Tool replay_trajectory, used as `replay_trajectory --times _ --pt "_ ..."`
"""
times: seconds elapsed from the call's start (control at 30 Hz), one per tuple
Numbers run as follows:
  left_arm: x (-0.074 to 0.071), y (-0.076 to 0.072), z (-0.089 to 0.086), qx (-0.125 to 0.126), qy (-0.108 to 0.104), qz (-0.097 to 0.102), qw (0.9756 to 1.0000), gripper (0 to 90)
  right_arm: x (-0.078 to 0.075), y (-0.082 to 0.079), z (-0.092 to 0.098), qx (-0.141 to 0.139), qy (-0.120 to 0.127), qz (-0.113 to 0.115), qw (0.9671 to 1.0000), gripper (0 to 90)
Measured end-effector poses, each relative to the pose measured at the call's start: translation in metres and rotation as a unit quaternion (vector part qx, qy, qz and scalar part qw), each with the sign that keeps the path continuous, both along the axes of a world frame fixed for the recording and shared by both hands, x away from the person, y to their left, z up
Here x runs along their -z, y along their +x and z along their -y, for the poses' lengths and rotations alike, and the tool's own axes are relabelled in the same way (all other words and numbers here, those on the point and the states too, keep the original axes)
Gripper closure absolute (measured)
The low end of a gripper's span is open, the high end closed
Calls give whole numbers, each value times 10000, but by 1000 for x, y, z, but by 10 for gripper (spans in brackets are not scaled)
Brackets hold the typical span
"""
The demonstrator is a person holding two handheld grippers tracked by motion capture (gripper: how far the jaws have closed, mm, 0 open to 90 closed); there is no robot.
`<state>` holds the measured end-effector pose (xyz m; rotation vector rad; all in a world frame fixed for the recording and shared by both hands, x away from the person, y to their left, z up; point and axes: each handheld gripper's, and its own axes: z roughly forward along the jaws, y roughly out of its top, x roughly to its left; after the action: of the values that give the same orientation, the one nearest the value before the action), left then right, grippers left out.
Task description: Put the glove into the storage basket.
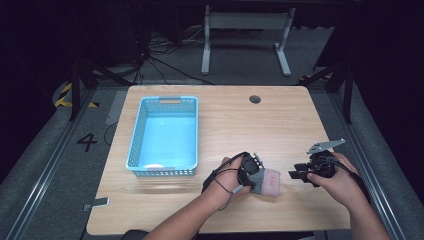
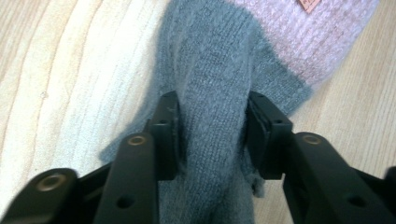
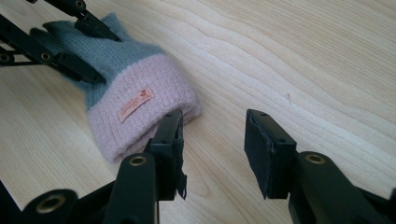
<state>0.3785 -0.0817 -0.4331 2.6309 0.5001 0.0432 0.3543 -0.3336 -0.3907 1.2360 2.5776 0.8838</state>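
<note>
A knit glove (image 1: 270, 183), grey with a pink cuff and a small orange label, lies flat on the wooden table near its front edge. My left gripper (image 1: 252, 173) comes at it from the left. In the left gripper view its pads press on both sides of a raised fold of the grey knit (image 2: 210, 70), so the left gripper (image 2: 212, 126) is shut on it. My right gripper (image 1: 296, 174) rests just right of the cuff. In the right gripper view the right gripper (image 3: 215, 140) is open over bare wood, one jaw tip close beside the pink cuff (image 3: 140, 107).
A light blue plastic basket (image 1: 135, 135) stands on the left half of the table (image 1: 240, 120). A round cable hole (image 1: 255, 99) sits near the far edge. Beyond the table stand a white desk frame (image 1: 245, 35) and loose cables on the floor.
</note>
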Motion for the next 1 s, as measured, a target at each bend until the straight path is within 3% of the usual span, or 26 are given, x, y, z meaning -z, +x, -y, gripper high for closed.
replay_trajectory --times 0.3,0.47,1.0 --pt "-7 2 -7 37 -195 -125 9997 679 -1 3 2 13 56 23 10000 579" --pt "-17 -3 -12 99 -175 -38 9998 678 -3 6 3 15 78 42 10000 580" --pt "-58 -8 -62 -176 -394 58 9990 675 -1 25 -11 -169 69 6 9998 580"
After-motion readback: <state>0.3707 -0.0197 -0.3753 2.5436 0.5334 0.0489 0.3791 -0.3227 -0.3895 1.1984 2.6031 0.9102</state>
